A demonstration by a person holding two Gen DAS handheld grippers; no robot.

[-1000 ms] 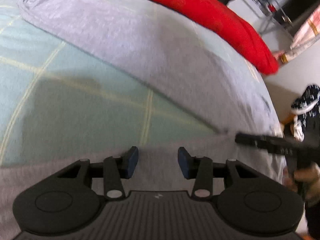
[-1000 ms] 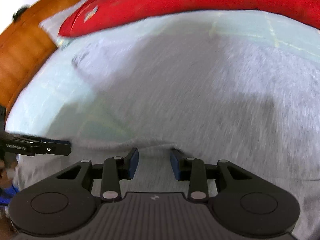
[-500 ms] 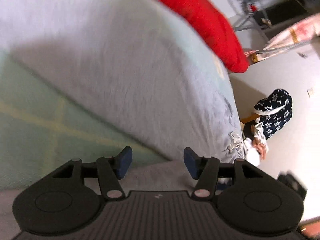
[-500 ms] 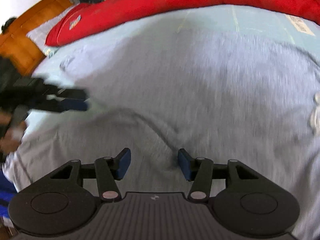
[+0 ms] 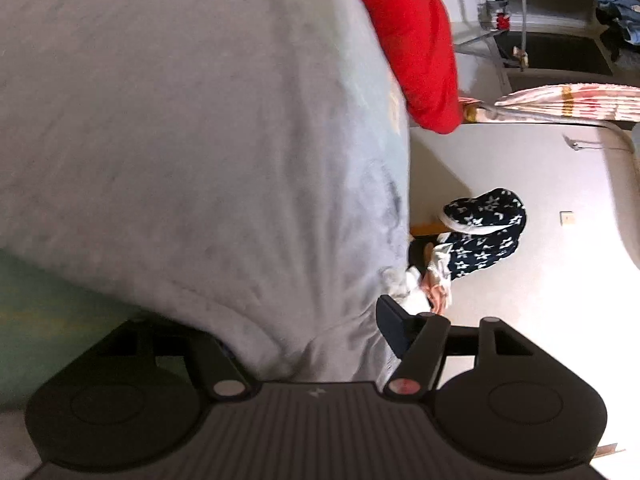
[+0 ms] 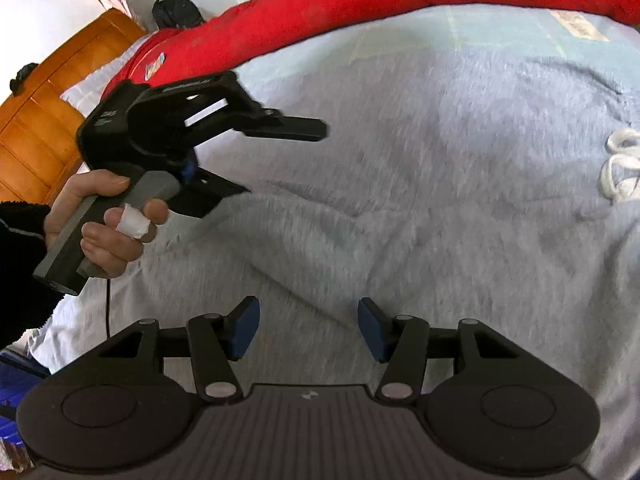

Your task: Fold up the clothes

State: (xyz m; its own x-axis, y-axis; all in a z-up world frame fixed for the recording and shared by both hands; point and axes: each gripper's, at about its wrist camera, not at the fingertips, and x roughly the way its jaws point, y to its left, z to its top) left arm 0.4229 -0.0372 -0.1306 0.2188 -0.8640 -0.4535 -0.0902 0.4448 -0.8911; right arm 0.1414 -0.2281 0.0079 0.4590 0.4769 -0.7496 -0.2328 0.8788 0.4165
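**Grey garment lies crosswise under both hand-held grippers, left one nearer its fold**

The fuzzy grey fleece garment [image 6: 420, 184] lies spread over the pale green checked bed sheet [image 6: 500, 28], its long axis running left to right across the right wrist view, with a white drawstring [image 6: 618, 168] at its right end.

The right hand-held gripper [image 6: 308, 330] hovers over the near edge. Its jaws have just been opening and stand spread, with flat cloth below them and nothing pinched.

The left hand-held gripper [image 5: 304, 344] points across the garment toward the bed's edge. Its jaws have also just been opening, and a raised ridge of grey cloth sits between them. One finger is hidden under the cloth, and the visible blue pad does not appear to press.

By my judgement the left is better placed to close on that ridge and carry it across. A long red cushion [image 6: 380, 12] lies beyond the garment.
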